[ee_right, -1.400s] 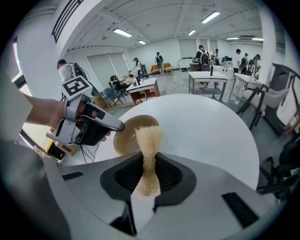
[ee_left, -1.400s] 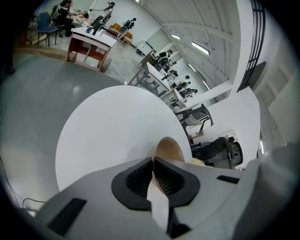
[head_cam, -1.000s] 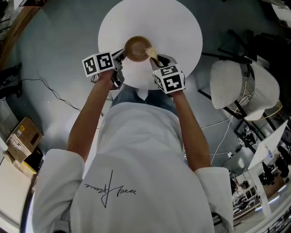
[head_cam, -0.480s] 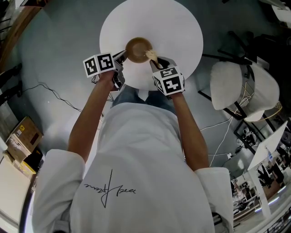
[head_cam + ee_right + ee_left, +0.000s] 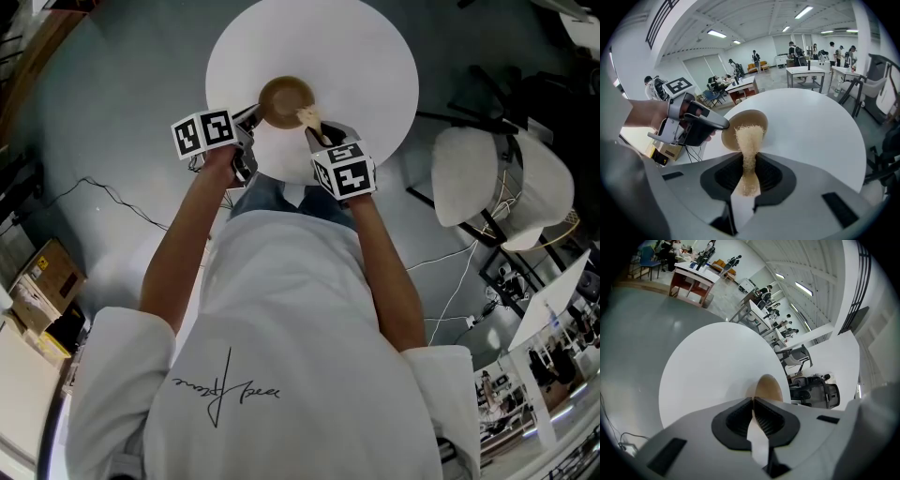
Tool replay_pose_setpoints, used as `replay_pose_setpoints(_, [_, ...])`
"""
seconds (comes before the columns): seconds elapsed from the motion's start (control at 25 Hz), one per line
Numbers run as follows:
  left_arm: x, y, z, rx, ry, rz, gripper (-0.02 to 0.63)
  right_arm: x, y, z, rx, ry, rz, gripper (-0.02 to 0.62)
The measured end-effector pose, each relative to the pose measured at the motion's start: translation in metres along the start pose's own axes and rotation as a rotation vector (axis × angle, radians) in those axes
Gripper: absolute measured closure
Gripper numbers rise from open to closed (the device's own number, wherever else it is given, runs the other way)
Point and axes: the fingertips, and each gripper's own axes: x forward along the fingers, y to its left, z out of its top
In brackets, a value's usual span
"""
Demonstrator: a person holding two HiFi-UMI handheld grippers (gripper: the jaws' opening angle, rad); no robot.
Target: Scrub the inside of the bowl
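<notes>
A small brown wooden bowl (image 5: pixel 284 98) stands on the round white table (image 5: pixel 366 56), near its front edge. My left gripper (image 5: pixel 251 115) is shut on the bowl's left rim; in the left gripper view the bowl (image 5: pixel 769 388) shows just beyond the closed jaws of the left gripper (image 5: pixel 753 401). My right gripper (image 5: pixel 321 131) is shut on the handle of a pale fibre scrub brush (image 5: pixel 308 116). In the right gripper view the brush (image 5: pixel 748 138) reaches from the right gripper (image 5: pixel 749 157) into the tilted bowl (image 5: pixel 732 137), bristles against its inside, with the left gripper (image 5: pixel 696 123) at the rim.
A white chair (image 5: pixel 502 183) stands to the right of the table. Cables (image 5: pixel 112 192) run over the grey floor at the left, by cardboard boxes (image 5: pixel 42 291). In the right gripper view, desks and people fill the far room.
My right gripper has shifted slightly left and toward me, brush head still in the bowl. The left gripper and the bowl have kept still.
</notes>
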Motion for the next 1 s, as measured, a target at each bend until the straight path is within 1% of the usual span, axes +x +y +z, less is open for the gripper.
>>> replay_pose_setpoints(0.6, [-0.003,0.003,-0.009,-0.031,-0.003,-0.02,0.586,0.002,0.01,-0.008,0.028,-0.003,0.007,0.512])
replay_pose_setpoints(0.8, [-0.005,0.002,-0.012,-0.015,-0.011,-0.028,0.586,0.0,0.011,-0.009,0.033,0.003,0.008,0.512])
replay_pose_setpoints(1.0, [-0.008,0.006,-0.011,-0.028,-0.013,-0.031,0.586,0.002,0.018,-0.009,0.032,0.007,0.01,0.512])
